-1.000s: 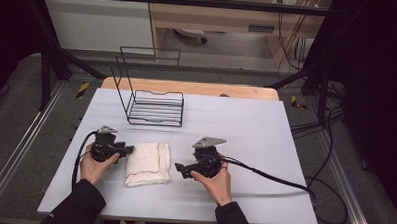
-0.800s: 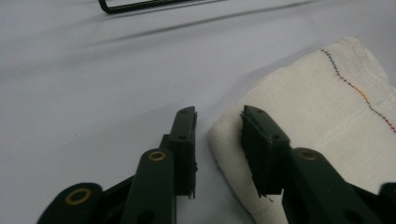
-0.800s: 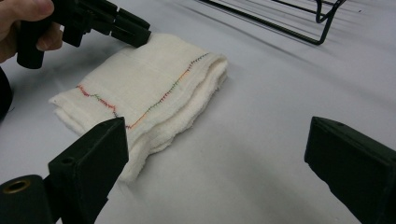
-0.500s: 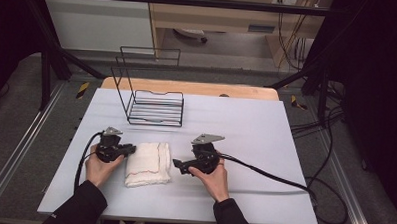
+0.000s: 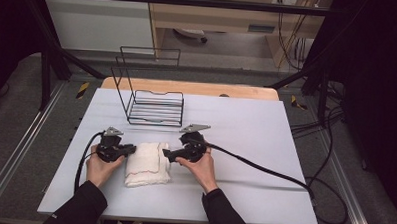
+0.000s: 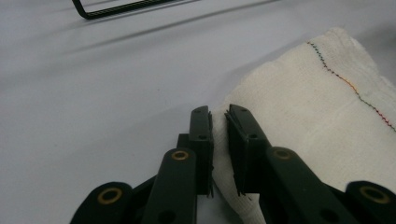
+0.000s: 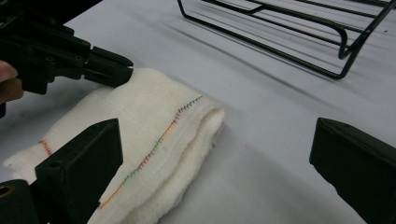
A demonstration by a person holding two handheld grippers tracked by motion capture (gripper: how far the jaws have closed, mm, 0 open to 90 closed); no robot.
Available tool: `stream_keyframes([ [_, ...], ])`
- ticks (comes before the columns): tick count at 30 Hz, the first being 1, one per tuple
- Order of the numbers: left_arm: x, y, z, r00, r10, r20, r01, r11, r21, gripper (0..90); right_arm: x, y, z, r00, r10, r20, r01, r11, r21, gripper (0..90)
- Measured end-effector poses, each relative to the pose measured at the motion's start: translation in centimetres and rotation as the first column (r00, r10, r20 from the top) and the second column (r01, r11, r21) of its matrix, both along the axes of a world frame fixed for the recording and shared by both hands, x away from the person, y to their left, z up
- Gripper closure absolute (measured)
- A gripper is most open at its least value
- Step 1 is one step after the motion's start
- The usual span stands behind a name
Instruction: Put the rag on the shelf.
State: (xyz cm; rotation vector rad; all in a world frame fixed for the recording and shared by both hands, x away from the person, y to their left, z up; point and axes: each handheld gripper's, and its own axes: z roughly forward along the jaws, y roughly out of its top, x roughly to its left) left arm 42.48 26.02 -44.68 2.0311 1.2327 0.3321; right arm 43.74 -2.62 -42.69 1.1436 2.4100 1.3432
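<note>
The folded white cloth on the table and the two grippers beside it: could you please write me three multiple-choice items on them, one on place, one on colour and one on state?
1. Where does the black wire rack stand relative to the folded white cloth?
A. Beyond it, farther from the person
B. On top of it
C. Nearer the person than it

2. What runs along the cloth?
A. A solid black band
B. A line of multicoloured stitching
C. A blue checked pattern

3. How do the jaws of the right gripper stand?
A. Shut on the cloth
B. Shut on the rack
C. Wide open

Answers: 1 A, the high view shows the rack past the cloth; 2 B, the right gripper view shows coloured stitches; 3 C, its jaws stand far apart, while the left gripper pinches the cloth's edge.
</note>
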Motion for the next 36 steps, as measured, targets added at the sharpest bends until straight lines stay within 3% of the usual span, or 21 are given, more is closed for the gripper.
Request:
stream_keyframes([
  [4,0.0,0.0,0.0,1.0000,-0.006,0.006,0.006,0.9999,0.010,79.1,1.0,1.3,-0.3,0.9999,-0.011,-0.012,0.011,0.999,-0.034,6.8],
  [7,-0.1,-0.2,0.1,0.9999,-0.009,0.012,0.009,0.9997,0.023,79.1,1.7,1.9,-0.7,0.9991,-0.020,-0.037,0.019,1.000,-0.022,11.8],
  [15,0.0,-0.1,0.1,0.9999,-0.011,0.006,0.011,0.9998,0.019,79.1,2.9,3.0,-1.7,0.9988,-0.025,-0.042,0.023,0.999,-0.042,29.4],
  [24,0.0,0.0,0.0,0.9999,-0.015,0.008,0.015,0.9997,0.018,79.0,3.1,3.7,-2.5,0.9980,-0.007,-0.063,0.002,0.996,-0.084,44.1],
  [26,0.0,0.0,0.0,0.9999,-0.014,0.009,0.014,0.9998,0.017,79.0,3.1,3.7,-2.6,0.9987,-0.002,-0.051,-0.002,0.996,-0.086,47.3],
  [31,0.0,0.0,0.0,0.9998,-0.015,0.010,0.015,0.9998,0.016,79.0,2.8,3.9,-2.6,0.9981,0.012,-0.061,-0.017,0.997,-0.080,58.7],
  [36,0.0,0.1,0.0,0.9998,-0.017,0.008,0.017,0.9998,0.011,78.9,2.7,4.0,-2.6,0.9947,0.019,-0.101,-0.025,0.998,-0.058,69.9],
])
